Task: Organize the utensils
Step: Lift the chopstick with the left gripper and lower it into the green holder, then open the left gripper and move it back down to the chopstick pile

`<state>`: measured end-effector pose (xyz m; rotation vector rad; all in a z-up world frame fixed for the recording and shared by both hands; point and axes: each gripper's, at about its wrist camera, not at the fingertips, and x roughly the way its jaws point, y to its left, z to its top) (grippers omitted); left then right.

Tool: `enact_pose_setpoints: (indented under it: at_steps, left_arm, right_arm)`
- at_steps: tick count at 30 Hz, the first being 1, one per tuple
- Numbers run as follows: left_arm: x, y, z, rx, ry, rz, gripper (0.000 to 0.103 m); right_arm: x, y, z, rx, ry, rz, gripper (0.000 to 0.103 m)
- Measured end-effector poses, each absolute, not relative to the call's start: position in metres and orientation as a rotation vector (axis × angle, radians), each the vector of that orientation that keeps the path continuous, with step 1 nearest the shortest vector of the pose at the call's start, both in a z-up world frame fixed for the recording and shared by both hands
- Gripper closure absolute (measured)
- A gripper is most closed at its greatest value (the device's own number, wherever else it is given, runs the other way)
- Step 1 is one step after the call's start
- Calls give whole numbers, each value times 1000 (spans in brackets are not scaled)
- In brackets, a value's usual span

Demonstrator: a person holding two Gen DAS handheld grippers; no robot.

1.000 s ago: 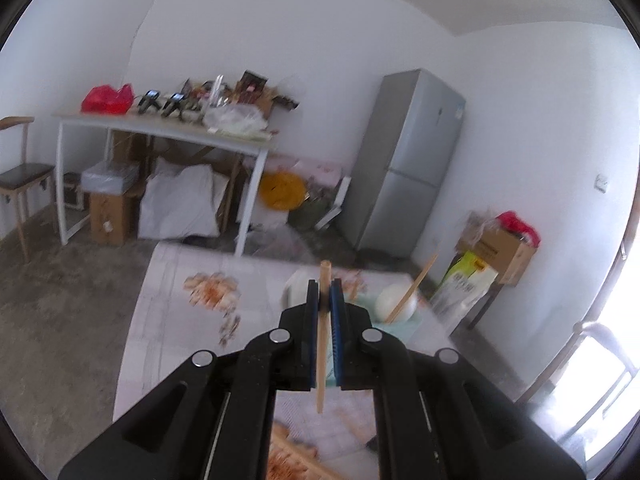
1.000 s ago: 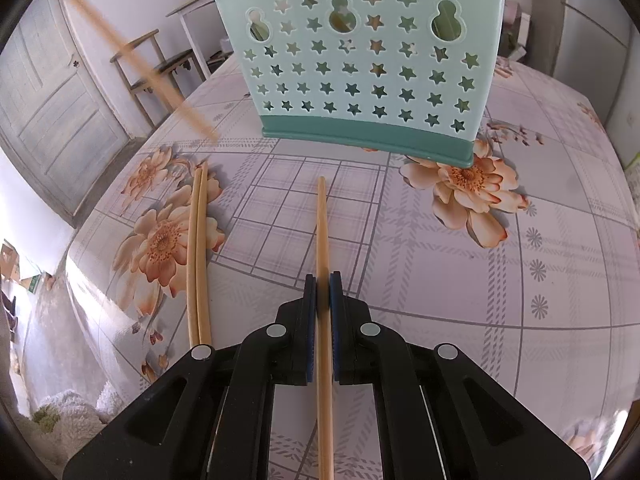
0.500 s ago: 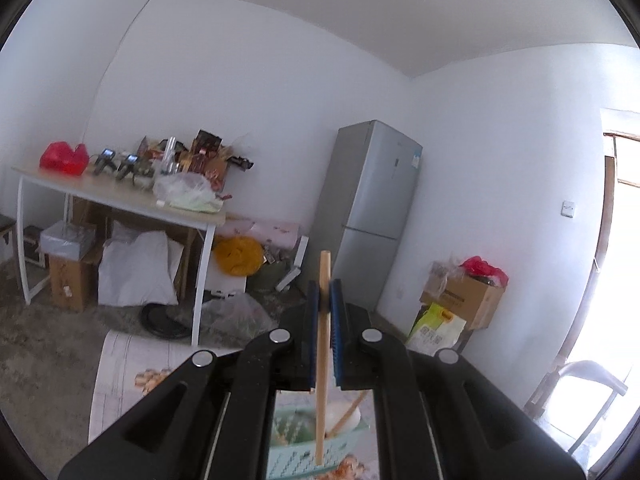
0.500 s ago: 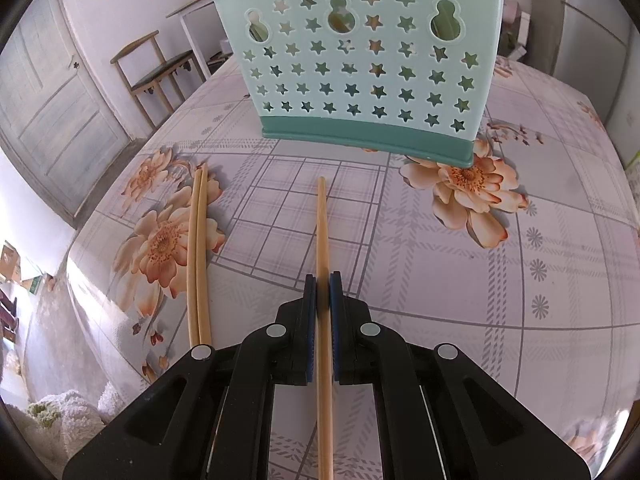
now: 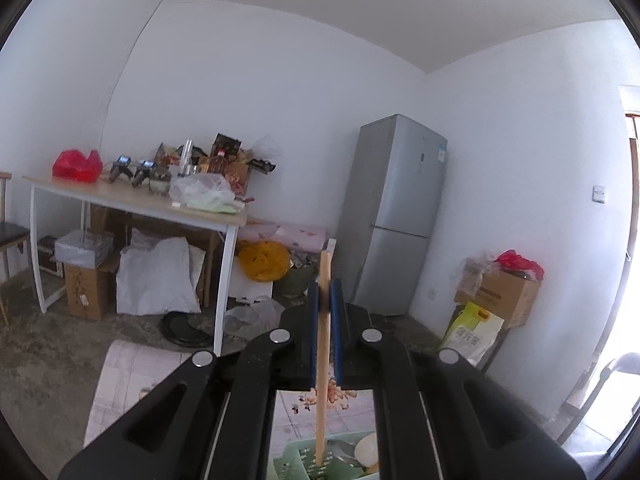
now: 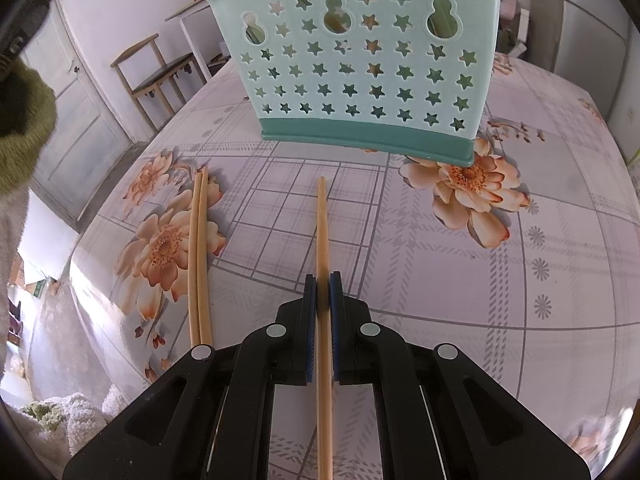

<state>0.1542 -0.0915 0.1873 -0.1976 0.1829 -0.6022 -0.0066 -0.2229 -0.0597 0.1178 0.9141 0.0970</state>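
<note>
left claw: clamped on a chopstick, held upright at lower centre of frame; its lower tip sits over the green caddy at the bottom edge
right claw: pinched on a second chopstick lying along the bench, tip pointing at the caddy's star-cut wall
loose pair: side by side on bench, left of frame

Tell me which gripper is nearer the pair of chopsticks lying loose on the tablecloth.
Right. The right gripper sits low over the table beside the pair of chopsticks; the left gripper is raised above the utensil basket.
</note>
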Motion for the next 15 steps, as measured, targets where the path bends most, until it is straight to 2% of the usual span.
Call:
enact_pose_setpoints:
  at_steps: [7,15]
  left_arm:
    - [161,-99,147,-171,255,-583,98]
    - [142,-94,135,-135,266,-588,95]
  right_arm:
    - [-7,-222,-59,119,914,97,98]
    - [-7,-221,-59,112,915,91,98]
